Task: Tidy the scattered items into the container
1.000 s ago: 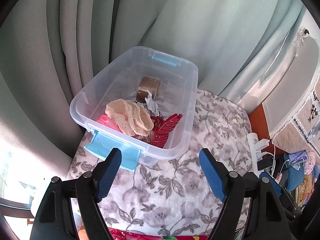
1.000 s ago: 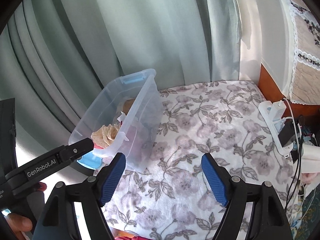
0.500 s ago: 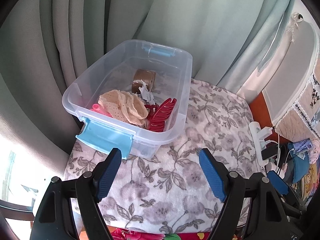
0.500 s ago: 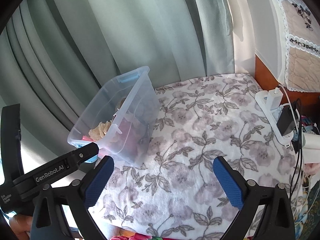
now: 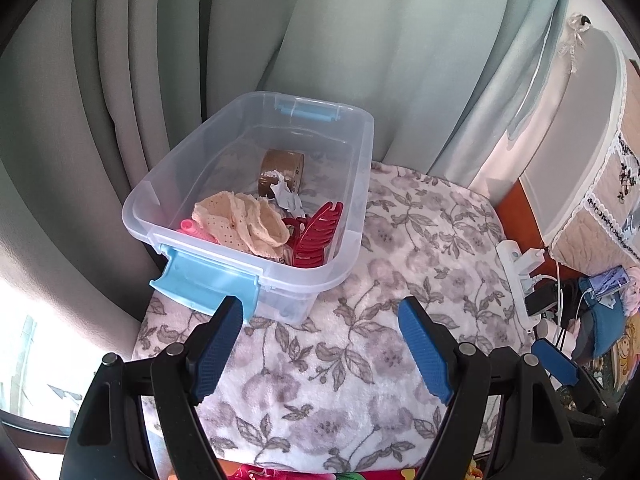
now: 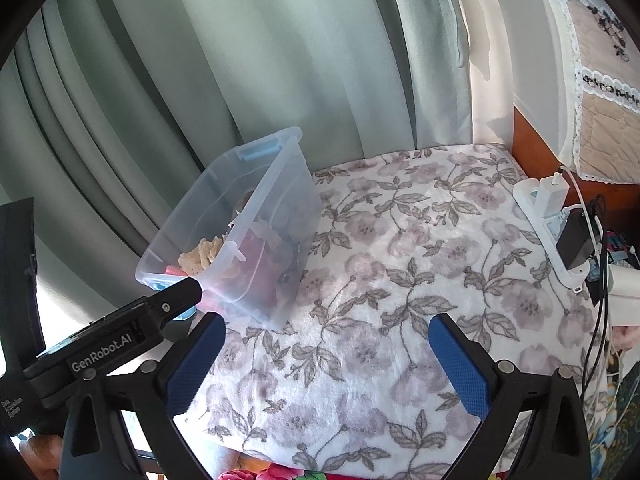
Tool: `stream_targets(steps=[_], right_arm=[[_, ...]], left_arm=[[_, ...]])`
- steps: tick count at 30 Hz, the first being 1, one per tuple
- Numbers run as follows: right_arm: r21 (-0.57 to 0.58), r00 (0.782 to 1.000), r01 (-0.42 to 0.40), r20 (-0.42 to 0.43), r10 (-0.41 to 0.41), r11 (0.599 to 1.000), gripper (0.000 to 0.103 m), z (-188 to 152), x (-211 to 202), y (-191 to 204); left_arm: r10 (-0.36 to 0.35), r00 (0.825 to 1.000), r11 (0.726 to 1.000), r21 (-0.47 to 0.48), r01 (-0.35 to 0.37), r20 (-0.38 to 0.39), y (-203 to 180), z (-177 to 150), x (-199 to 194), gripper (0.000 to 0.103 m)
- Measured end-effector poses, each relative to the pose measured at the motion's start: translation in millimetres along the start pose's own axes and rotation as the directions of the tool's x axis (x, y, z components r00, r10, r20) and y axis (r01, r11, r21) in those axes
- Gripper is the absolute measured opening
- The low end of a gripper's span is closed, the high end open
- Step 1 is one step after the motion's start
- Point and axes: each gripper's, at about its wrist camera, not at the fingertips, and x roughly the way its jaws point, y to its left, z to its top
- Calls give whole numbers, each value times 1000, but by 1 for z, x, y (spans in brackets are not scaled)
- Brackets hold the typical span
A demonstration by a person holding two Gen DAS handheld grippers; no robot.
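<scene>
So the big flowery blanket (image 6: 400,288) looks bare, nothing loose left on it that I can spot. In the last second the right gripper (image 6: 324,364) went from partly spread to as wide as it goes, with nothing between the pads, and the clear container (image 5: 352,208) sits a bit further from both cameras than it did. To me that reads like the job's basically wrapped.

The container sits at the blanket's far left corner against the grey-green curtains (image 5: 200,60). Inside: a cream lacy cloth (image 5: 240,222), a red hair claw (image 5: 316,236), a brown tape roll (image 5: 282,170) and something pink (image 5: 188,226).

The left gripper (image 5: 320,350) hangs fairly wide too, holding nothing.

Only clutter nearby is the white power strip (image 6: 552,216) with its chargers off the right edge, well apart from the container.
</scene>
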Motion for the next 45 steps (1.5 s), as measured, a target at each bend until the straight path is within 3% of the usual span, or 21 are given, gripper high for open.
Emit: stream_targets(steps=[15, 21, 29, 45], right_arm=[[-13, 999, 33, -3, -33, 999, 103, 2, -1, 1], [-23, 999, 50, 22, -49, 999, 103, 7, -5, 5], [-38, 997, 65, 46, -63, 997, 103, 9, -8, 10], [-61, 993, 106, 65, -102, 992, 103, 8, -8, 15]], left_arm=[[-11, 998, 1000, 21, 10, 59, 0, 1, -5, 81], [26, 996, 999, 42, -29, 85, -2, 3, -7, 81], [13, 992, 999, 39, -18, 124, 1, 5, -10, 81], [26, 989, 999, 43, -33, 147, 1, 4, -11, 81]])
